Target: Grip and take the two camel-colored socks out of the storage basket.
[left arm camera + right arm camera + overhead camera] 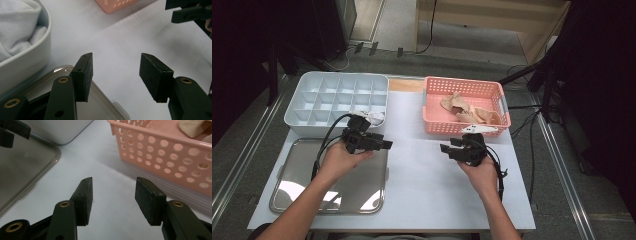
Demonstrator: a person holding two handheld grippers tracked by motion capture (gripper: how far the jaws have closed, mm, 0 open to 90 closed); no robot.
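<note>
Two grippers are hovering over the white table (422, 165), both with jaws standing wide and nothing between them. The left gripper (388, 145) is hanging above the metal tray's (302, 175) far right corner, just beside the white divided box (312, 107), whose near corner compartment is holding a pale cloth (375, 117). The right gripper (444, 148) is waiting near the pink basket (462, 127) of beige cloths (472, 112).
</note>
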